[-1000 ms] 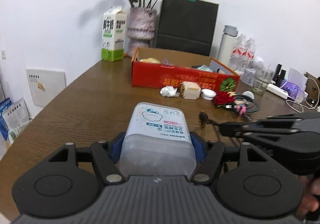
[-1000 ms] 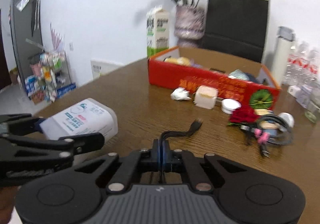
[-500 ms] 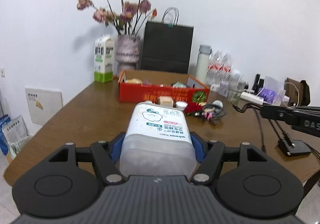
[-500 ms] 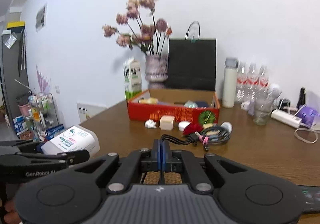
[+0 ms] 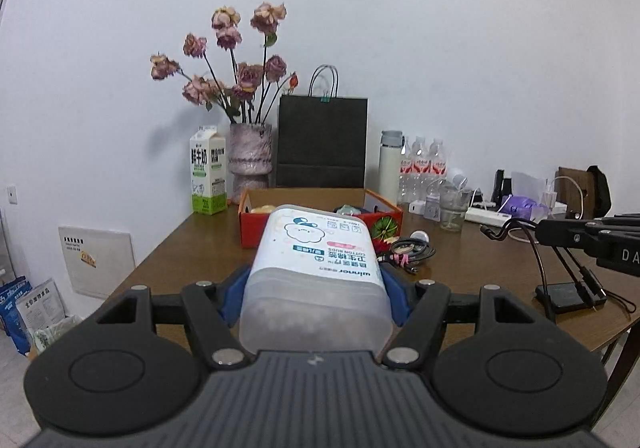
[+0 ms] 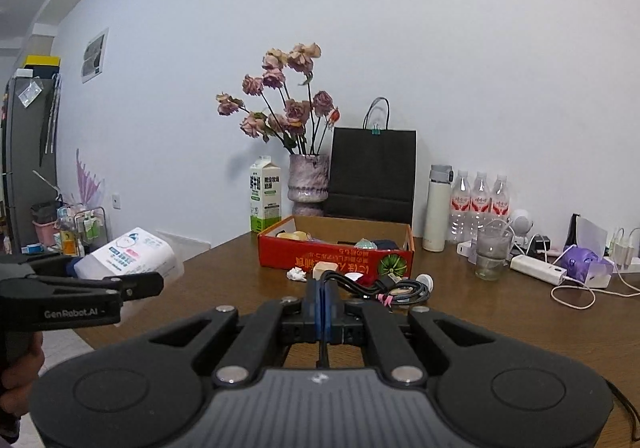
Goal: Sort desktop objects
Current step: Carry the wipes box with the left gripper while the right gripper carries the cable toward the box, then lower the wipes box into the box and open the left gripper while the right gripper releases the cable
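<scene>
The left tongs (image 5: 314,284) clamp a translucent plastic cotton-swab box with a white printed label (image 5: 316,272), and the right tongs (image 6: 322,306) pinch a black cable (image 6: 360,286). Both are held above the brown wooden bench (image 5: 208,248), likely for carrying. Both have pulled back from the red cardboard box (image 6: 336,258) (it looks farther now).

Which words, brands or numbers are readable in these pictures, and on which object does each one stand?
"winner" and "COTTON BUDS": cotton bud box, held in the left gripper.
"GenRobot.AI": left gripper body, in the right wrist view.
"DA": right gripper, the rest cut off.
Milk carton, red box, bottle labels: Chinese print, too blurred to read.
</scene>
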The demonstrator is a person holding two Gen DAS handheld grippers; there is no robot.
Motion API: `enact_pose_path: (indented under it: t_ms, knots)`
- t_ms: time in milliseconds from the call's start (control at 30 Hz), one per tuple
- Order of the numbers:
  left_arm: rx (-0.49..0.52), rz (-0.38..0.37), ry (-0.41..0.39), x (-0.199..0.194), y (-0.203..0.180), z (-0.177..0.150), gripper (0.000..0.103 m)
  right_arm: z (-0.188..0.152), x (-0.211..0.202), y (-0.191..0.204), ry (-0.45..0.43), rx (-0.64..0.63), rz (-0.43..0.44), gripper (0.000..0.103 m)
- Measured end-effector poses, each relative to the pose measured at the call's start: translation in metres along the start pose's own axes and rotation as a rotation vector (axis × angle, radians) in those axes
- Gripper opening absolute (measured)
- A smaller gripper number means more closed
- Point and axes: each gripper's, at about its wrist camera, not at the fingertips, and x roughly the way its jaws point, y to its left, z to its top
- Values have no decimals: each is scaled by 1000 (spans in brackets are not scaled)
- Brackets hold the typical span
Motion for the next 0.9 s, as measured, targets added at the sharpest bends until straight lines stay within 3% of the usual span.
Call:
enact_pose_path:
  t_ms: [267,500,633,800,900]
  knots:
    - [-21,5,22,36,12,8,68,10,36,-4,19,-31,2,1]
    - [19,11,52,124,30,42,68,47,111,-19,11,-52,15,1]
    - [28,-26,57,179,33,76,68,80,170,-31,9,-68,2,1]
    - [144,-10,36,253,25,112,68,115,268,-51,52,-112,-17,1]
    - [98,-41,118,315,31,131,68,129,329,-64,106,-130,-10,1]
